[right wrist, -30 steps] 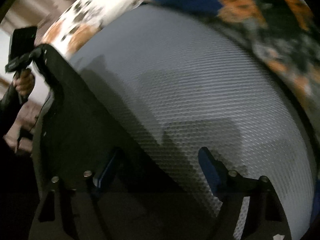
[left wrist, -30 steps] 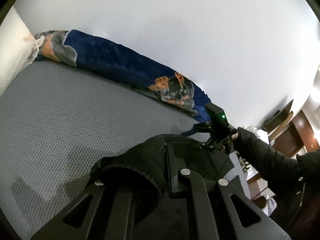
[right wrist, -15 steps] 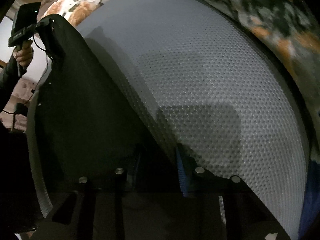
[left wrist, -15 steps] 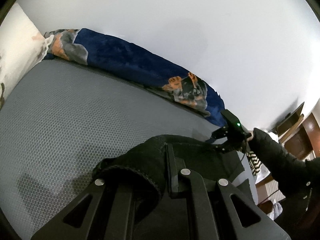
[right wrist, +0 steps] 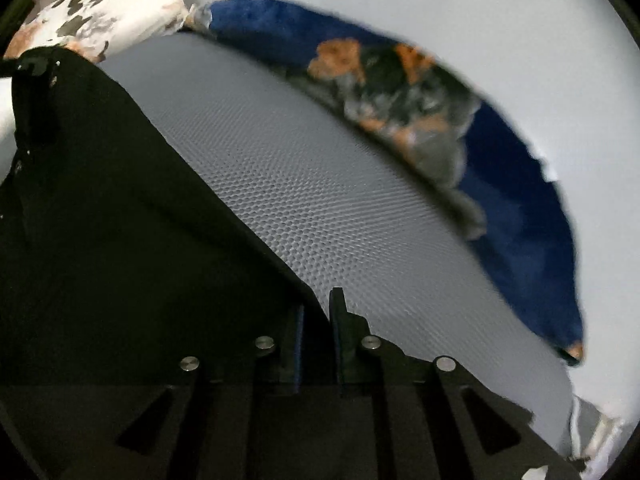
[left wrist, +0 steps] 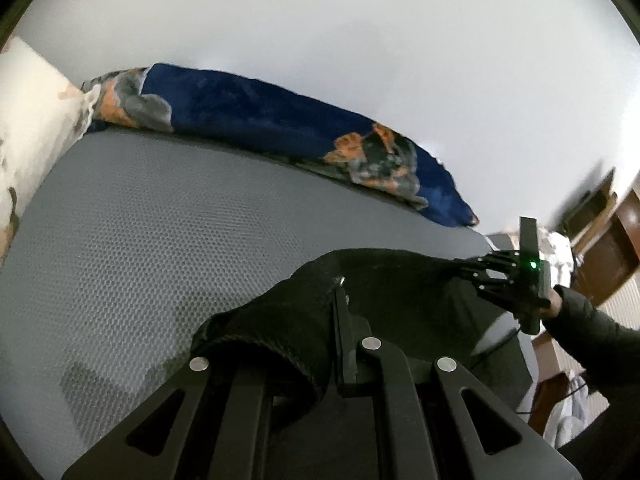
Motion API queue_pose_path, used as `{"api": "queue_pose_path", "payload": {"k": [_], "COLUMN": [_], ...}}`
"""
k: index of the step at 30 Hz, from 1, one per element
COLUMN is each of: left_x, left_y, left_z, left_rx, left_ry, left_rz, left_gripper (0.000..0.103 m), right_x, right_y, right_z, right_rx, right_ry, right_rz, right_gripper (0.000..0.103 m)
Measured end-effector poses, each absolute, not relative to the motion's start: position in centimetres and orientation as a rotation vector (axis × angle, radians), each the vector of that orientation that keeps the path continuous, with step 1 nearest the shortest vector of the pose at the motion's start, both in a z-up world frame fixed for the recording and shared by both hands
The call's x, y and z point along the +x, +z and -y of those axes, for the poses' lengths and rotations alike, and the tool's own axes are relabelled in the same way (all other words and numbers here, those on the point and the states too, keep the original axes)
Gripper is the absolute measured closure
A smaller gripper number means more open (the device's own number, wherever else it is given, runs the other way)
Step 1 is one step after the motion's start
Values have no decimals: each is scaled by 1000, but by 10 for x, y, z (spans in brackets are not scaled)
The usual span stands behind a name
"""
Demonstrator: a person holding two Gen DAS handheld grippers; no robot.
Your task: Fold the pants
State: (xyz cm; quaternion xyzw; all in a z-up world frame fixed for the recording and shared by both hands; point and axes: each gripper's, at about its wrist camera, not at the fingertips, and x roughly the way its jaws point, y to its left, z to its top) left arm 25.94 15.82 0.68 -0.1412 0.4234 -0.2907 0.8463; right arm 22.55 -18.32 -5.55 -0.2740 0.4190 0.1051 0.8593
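Left claw (left wrist: 340, 292) clamped on the ribbed waistband of the black pants (left wrist: 384, 280), lower centre of frame. Right claw (right wrist: 320, 312) has just closed, pinching the pants' edge. Pants stretched between both claws above the grey honeycomb mattress (left wrist: 160, 220). Blue blanket (left wrist: 280, 120) bunched along the mattress's far edge.

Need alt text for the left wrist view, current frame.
The left tool is shut on a bunched edge of the black pants above a grey honeycomb-textured mattress. At right, the right tool grips the same pants; a blue patterned blanket lies along the white wall.
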Motion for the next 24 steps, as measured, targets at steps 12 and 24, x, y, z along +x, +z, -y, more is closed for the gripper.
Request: {"api": "queue_pose_path", "payload": {"k": [12, 24], "left_x": [144, 75], "left_y": [3, -79], "left_z": [-173, -168], "left_rx": [-170, 6], "left_ry": [-752, -728], "left_rz": [-929, -1167], "left_gripper": [92, 89], "right_x": [73, 18], "right_y": [-35, -119], "right_z": [211, 200], "right_rx": [-366, -298], "right_ry": [160, 176], "right_rz": [-892, -1078], "right_gripper": [95, 97]}}
